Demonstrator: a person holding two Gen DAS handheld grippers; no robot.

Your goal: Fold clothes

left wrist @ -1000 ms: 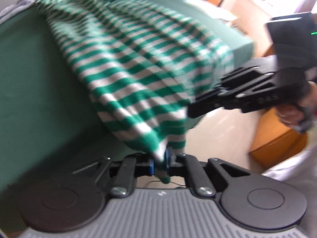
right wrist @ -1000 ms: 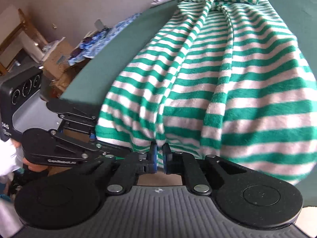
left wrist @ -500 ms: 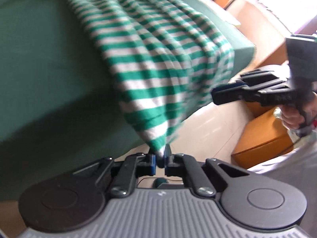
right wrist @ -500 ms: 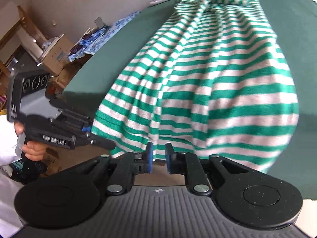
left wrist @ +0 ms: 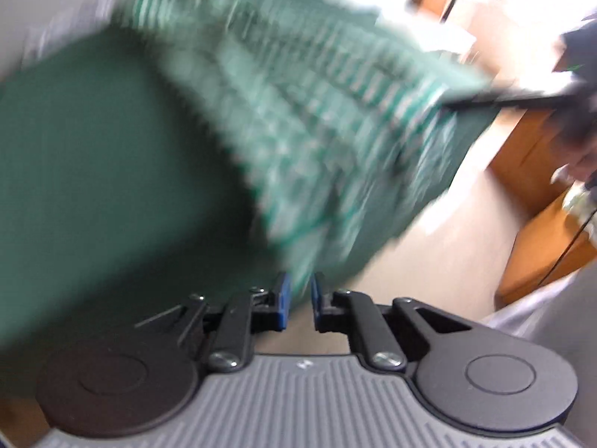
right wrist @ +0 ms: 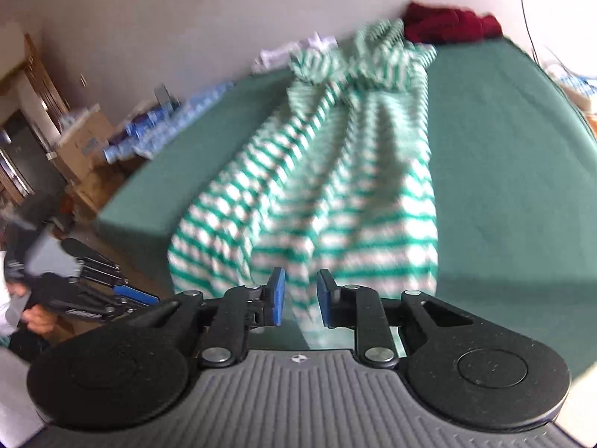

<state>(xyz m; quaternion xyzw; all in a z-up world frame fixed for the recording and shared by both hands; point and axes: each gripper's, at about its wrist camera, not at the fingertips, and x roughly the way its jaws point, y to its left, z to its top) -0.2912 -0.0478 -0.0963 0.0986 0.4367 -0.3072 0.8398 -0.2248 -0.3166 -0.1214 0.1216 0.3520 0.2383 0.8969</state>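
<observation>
A green-and-white striped garment [left wrist: 298, 112] lies along the dark green table [left wrist: 93, 149], and its hem hangs over the near edge. In the left wrist view, which is badly blurred, my left gripper [left wrist: 298, 298] has its jaws opening; the hem's tip hangs in the gap and the blue pads do not press it. In the right wrist view my right gripper [right wrist: 300, 298] is also opening, with the garment [right wrist: 335, 205] just beyond its pads and a bit of hem showing between them. The left gripper [right wrist: 127, 283] shows low at the left, clear of the cloth.
At the table's [right wrist: 503, 149] far end lie a dark red garment [right wrist: 447, 24] and a white cloth [right wrist: 291, 52]. A blue patterned cloth [right wrist: 179, 115] and cardboard boxes [right wrist: 82, 149] sit off the left side. An orange-brown box [left wrist: 541, 254] stands on the floor.
Both grippers were pinching the striped hem; their jaws have now parted and the hem has slipped free. Both have pulled back and up from the table edge, and the garment has settled.
</observation>
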